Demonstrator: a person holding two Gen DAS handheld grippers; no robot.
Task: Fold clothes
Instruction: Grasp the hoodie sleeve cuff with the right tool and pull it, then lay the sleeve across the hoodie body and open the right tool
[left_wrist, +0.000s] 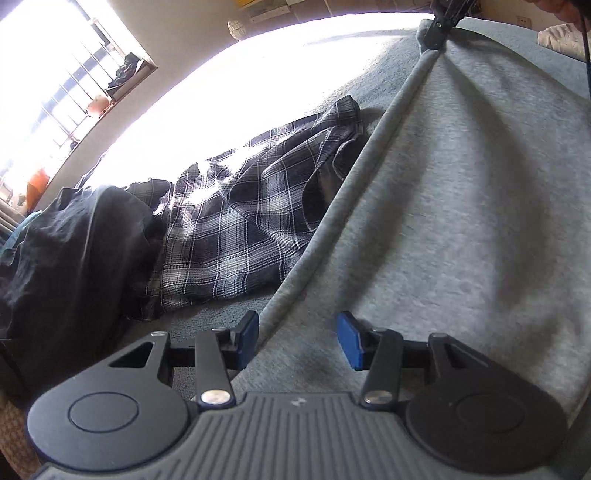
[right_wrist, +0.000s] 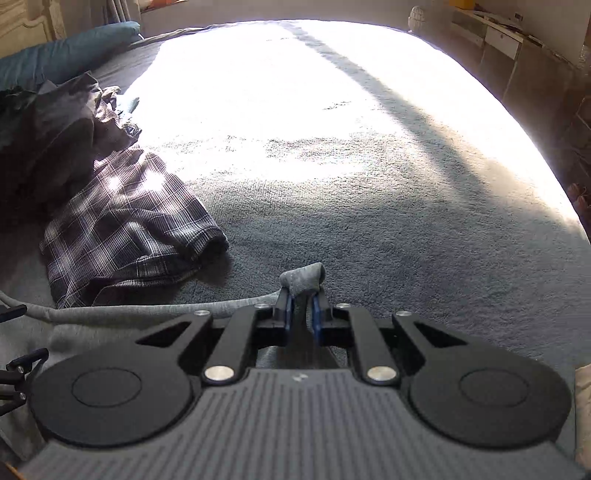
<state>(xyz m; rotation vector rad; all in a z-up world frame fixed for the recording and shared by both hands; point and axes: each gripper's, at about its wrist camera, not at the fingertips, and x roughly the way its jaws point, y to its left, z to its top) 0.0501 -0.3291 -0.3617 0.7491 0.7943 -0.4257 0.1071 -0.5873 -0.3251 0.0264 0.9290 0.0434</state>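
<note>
Right hand-held gripper (right_wrist: 300, 314) is clamped on a bunched corner of the grey sweatshirt (left_wrist: 461, 206), a small nub of fabric poking out beyond its blue pads (right_wrist: 317, 317); in the left wrist view it shows at the top edge pinching the same corner (left_wrist: 434, 33). Left hand-held gripper (left_wrist: 297, 338) stands about half open over the sweatshirt's nearer end, with the rolled hem (left_wrist: 354, 177) running up between its blue pads (left_wrist: 248, 328); the pads do not press on the cloth. Pulled between the two, the sweatshirt lies draped with long folds across the grey bedspread (right_wrist: 369, 221). Beside its hem lies a crumpled plaid shirt (left_wrist: 240, 221), and next to that a heap of black clothing (left_wrist: 74, 251). Strong sunlight washes out the far part of the bed. A blue pillow (right_wrist: 70, 51) sits at the bed's far corner, a barred window (left_wrist: 55, 85) beyond.
</note>
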